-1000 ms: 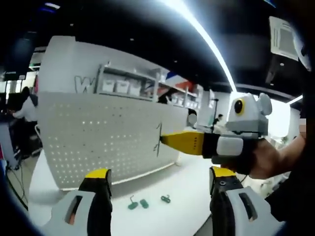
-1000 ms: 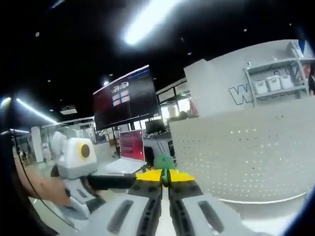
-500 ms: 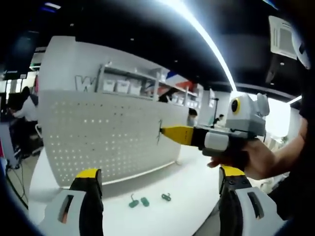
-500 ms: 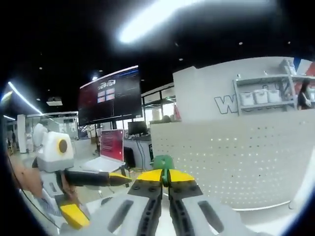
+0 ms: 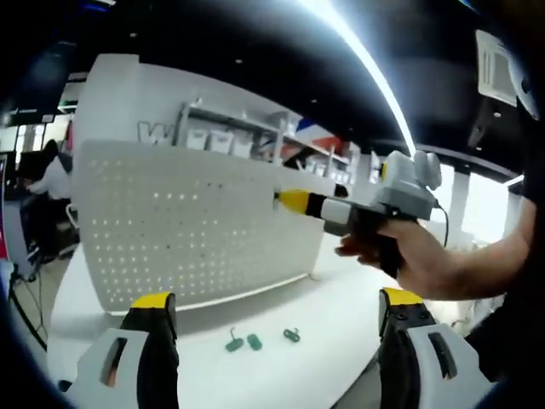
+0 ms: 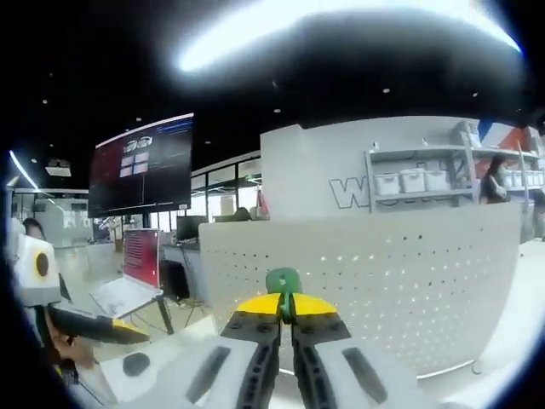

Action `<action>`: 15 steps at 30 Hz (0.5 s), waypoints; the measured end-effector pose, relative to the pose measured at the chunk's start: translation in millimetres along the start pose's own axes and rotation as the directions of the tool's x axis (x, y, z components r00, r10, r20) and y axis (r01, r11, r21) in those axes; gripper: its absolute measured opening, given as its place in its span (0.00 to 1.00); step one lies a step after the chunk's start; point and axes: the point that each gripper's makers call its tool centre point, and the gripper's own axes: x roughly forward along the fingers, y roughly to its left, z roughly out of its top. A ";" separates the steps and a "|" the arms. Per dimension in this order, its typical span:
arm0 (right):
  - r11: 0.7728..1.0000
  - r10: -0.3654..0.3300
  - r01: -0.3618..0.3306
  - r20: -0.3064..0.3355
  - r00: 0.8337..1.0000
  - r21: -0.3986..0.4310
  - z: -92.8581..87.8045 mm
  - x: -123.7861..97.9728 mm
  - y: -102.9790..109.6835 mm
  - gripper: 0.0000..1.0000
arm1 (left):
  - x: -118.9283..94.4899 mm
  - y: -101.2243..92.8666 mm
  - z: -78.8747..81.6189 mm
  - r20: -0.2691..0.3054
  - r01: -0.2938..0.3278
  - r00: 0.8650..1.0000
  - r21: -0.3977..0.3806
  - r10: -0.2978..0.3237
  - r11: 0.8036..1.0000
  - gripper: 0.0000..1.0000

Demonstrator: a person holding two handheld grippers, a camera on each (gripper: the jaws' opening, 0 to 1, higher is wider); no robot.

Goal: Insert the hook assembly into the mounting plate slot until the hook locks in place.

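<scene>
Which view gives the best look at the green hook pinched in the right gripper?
The right gripper view: the green hook pokes up from between the shut yellow tips of the right gripper, against the white pegboard. In the left gripper view that gripper is seen side-on at the pegboard, the hook hardly discernible.

A green hook (image 6: 283, 282) is sitting pinched between the closed yellow tips of the right gripper (image 6: 285, 307), its rounded end poking out past them. The white perforated mounting plate (image 5: 196, 230) is standing upright just ahead of those tips. Three more green hooks (image 5: 255, 340) are lying on the white table between the left gripper's (image 5: 274, 308) wide-apart jaws.
</scene>
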 end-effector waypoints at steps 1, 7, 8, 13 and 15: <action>1.000 -0.010 0.010 0.001 1.000 0.002 0.3 4.0 -3.5 0.00 | 0.0 0.9 -0.7 -0.001 -0.002 1.000 -0.003 0.002 1.000 1.00; 0.998 -0.061 0.062 0.017 0.998 -0.033 5.7 26.9 -23.5 0.00 | -0.9 11.4 -5.0 -0.014 -0.026 1.000 -0.024 0.026 0.999 1.00; 0.998 -0.061 0.062 0.017 0.998 -0.029 5.4 31.2 -24.6 0.00 | -1.4 13.7 -5.5 -0.015 -0.032 0.999 -0.026 0.032 0.999 1.00; 0.996 -0.091 0.092 0.013 0.996 -0.015 3.8 49.2 -40.2 0.00 | -2.7 24.3 -8.1 -0.023 -0.049 0.999 -0.034 0.048 0.998 1.00; 0.994 -0.107 0.107 0.020 0.994 -0.011 4.7 55.4 -45.3 0.00 | -3.4 27.5 -9.6 -0.029 -0.057 0.998 -0.039 0.056 0.998 1.00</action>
